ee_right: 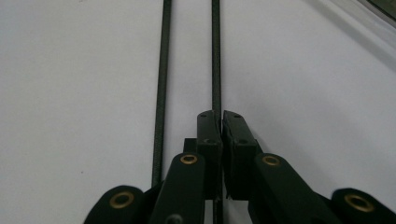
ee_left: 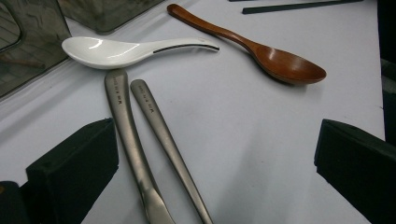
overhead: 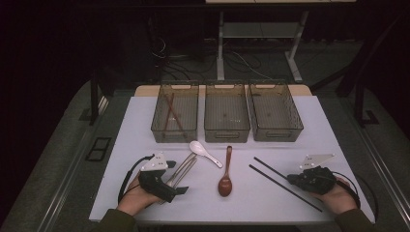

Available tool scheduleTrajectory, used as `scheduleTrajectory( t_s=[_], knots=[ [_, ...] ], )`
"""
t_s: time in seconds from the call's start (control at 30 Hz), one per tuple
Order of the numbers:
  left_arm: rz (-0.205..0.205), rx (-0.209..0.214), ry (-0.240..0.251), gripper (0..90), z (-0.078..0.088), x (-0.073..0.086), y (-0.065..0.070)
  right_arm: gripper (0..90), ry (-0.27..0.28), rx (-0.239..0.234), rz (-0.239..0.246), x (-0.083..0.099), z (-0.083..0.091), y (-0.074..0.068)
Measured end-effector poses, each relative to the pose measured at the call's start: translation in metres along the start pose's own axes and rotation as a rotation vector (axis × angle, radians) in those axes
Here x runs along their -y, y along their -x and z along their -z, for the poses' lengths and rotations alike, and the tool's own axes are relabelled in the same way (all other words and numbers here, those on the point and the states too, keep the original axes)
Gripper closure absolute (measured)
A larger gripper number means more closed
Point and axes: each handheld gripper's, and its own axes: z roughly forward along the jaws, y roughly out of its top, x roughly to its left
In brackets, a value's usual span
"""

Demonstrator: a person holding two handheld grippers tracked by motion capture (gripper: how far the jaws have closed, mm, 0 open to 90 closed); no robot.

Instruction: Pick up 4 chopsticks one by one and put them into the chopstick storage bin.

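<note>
At lower right of the high view the right tool (overhead: 292,179) is pinched shut on one black chopstick (ee_right: 215,56), its twin (ee_right: 161,70) just beside, while the left tool (overhead: 180,189) gapes wide around two metal handles (ee_left: 140,140) on the desk (overhead: 270,203) at lower left.

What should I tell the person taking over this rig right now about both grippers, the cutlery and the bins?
Left gripper: open, jaws wide on either side of the two metal handles, nothing held.
Right gripper: shut on one black chopstick; the other black chopstick lies alongside on the table.
White spoon and wooden spoon lie loose mid-table.
Left bin already holds a reddish pair of chopsticks; the middle bin and right bin look empty.
Probably left: sorting everything still on the table.
</note>
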Motion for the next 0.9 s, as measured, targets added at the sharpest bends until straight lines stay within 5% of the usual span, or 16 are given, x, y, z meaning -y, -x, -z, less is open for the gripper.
scheduleTrajectory(
  t_s=[0.9],
  knots=[
    [-0.001,-0.001,0.003,0.0,0.001,-0.001,0.0,86.4,0.122,-0.068,-0.058,-0.006,0.016,0.007]
  ],
)
